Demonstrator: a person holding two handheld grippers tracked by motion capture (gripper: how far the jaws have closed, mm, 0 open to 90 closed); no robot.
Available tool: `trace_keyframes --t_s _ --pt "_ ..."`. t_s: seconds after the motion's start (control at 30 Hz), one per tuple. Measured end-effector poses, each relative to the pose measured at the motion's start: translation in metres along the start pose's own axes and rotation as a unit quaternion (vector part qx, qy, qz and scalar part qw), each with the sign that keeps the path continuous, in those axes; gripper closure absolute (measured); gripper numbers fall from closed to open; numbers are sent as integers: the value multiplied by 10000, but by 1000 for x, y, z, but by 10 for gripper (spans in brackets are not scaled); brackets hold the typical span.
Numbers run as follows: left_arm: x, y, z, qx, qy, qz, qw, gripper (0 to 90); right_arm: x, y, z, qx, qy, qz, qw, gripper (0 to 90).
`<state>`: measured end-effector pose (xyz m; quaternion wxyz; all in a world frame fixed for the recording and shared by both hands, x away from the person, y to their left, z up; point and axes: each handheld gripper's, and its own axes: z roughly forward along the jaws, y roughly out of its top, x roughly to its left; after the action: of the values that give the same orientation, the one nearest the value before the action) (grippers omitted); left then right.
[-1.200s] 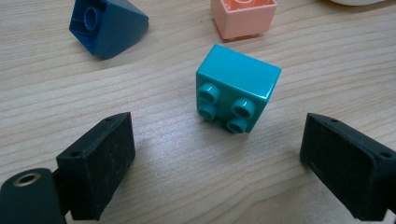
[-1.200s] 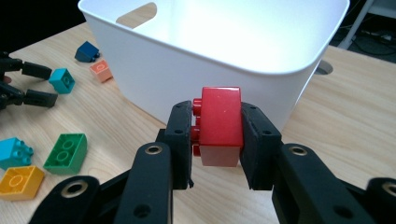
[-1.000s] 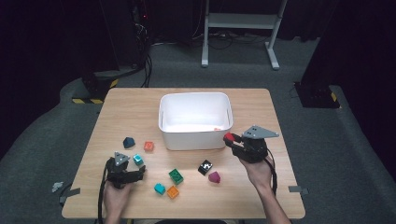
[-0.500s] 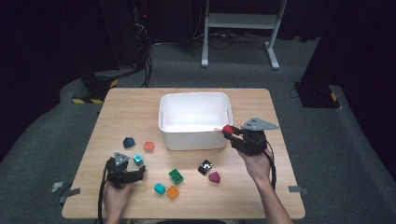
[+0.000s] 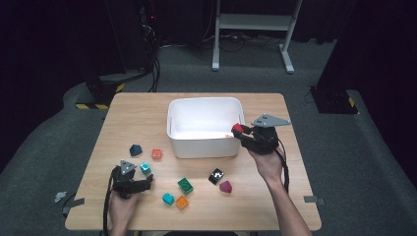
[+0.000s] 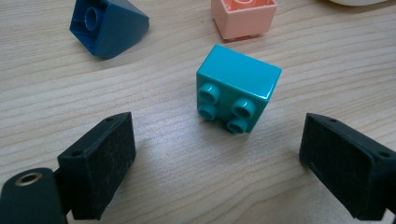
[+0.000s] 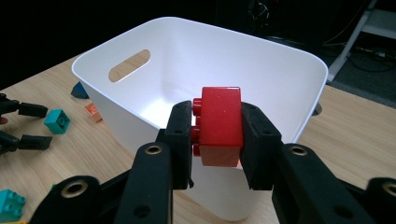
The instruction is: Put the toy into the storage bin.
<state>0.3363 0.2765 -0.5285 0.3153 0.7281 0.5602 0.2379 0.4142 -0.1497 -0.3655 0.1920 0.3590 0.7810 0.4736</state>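
Wooden tabletop under dark surroundings: nearest the person, the left gripper (image 5: pixel 132 184) rests with jaws apart around a teal brick (image 6: pixel 237 93) lying studs toward its camera. Farther on, the right gripper (image 5: pixel 246 135), clenched on a red brick (image 7: pixel 219 123), has risen to the white bin (image 5: pixel 204 104) rim, studs sideways, long axis upright; release looks next.

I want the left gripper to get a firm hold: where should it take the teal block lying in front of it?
Grip the teal block across its two smooth side faces, coming straight on as the open left gripper already points. It lies on its side with the studs facing the gripper, so the flat sides suit the pads better.
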Motion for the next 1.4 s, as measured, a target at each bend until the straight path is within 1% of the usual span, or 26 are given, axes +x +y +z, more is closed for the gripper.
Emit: trace_keyframes --t_s 0.07,0.2,0.5,0.9,0.97,1.4 --pt "0 0 0 0 -1 -3 10000 107 -1 3 2 -11 12 33 10000 675" --pt "0 0 0 2 -3 4 10000 108 -2 9 7 -36 14 13 10000 675" --pt "0 0 0 -6 -1 -8 10000 110 -4 19 24 88 37 10 10000 674" --pt "0 0 0 -9 0 -13 10000 112 -11 16 43 289 -11 185 9994 673" --pt "0 0 0 -7 -1 -11 10000 112 -12 15 47 329 -47 155 9993 673" --pt "0 0 0 -12 0 -16 10000 113 -14 13 61 508 -92 195 9985 672"
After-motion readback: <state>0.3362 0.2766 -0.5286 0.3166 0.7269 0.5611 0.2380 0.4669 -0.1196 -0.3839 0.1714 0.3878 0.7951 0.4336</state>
